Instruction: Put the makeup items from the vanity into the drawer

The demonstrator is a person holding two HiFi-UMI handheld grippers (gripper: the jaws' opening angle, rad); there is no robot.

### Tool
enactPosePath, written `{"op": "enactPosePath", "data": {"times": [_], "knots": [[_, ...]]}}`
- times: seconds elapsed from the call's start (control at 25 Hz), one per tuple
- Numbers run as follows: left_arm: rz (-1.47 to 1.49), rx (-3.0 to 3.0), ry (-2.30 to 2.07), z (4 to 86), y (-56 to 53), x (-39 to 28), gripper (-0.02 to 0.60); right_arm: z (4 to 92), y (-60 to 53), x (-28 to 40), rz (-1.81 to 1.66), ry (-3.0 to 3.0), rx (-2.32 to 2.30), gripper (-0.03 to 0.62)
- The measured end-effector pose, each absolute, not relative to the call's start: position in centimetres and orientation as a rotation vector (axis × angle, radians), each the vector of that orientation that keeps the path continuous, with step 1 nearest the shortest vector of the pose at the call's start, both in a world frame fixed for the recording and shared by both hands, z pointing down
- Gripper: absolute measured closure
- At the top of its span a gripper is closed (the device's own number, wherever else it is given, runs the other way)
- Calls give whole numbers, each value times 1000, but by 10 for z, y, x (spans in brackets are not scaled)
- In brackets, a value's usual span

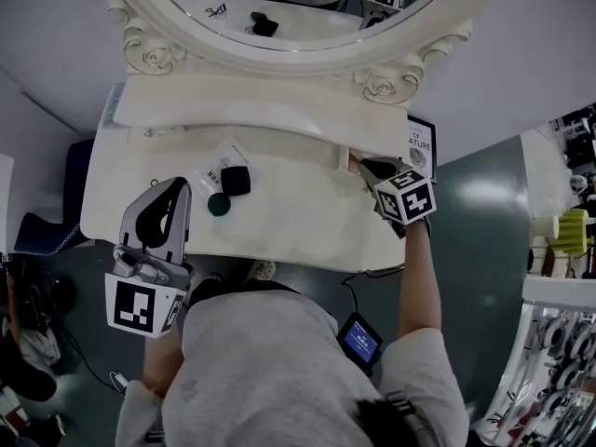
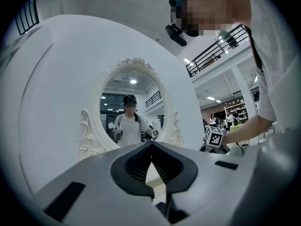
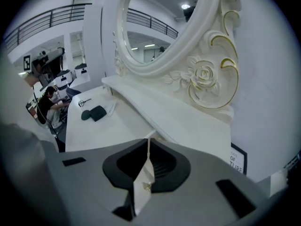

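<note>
While the white bench (image 1: 298,226) sits under its carved oval mirror (image 1: 279,49) on a grey-green floor (image 1: 484,222), display racks (image 1: 559,343) crowd the far right. The left gripper (image 1: 182,184) hangs over the bench's front left edge, its fingers (image 2: 134,164) together with nothing between them. A black compact (image 1: 236,181), a round dark pot (image 1: 219,204) and a clear packet (image 1: 214,161) lie just right of those fingers, not touching them. The right gripper (image 1: 370,169) has its fingers clamped on the white front of a small drawer (image 1: 346,159) at the bench's back right, well apart from the makeup.
</note>
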State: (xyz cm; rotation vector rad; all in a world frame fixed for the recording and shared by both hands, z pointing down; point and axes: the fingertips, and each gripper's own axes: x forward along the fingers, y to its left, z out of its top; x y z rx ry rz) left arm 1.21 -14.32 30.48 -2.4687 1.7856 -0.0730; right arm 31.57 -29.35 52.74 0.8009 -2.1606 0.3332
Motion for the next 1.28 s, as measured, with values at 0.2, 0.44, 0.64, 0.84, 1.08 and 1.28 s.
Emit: {"op": "enactPosePath", "data": {"times": [0.2, 0.44, 0.64, 0.84, 1.08, 1.28], "knots": [[-67, -2483, 1755, 302, -137, 7, 568, 506, -269, 283, 331, -2324, 882, 566], [-72, -2494, 1730, 298, -126, -7, 568, 475, -237, 240, 329, -2518, 991, 566], [-75, -2513, 1699, 299, -116, -16, 568, 451, -216, 215, 337, -2610, 1081, 565], [-38, -2534, 1668, 296, -107, -24, 568, 429, -195, 198, 337, -2662, 1144, 565], [-20, -2552, 1613, 289, -96, -31, 568, 397, -168, 188, 279, -2705, 1247, 565], [-5, -2558, 1576, 283, -85, -35, 568, 363, -147, 181, 180, -2738, 1338, 565]]}}
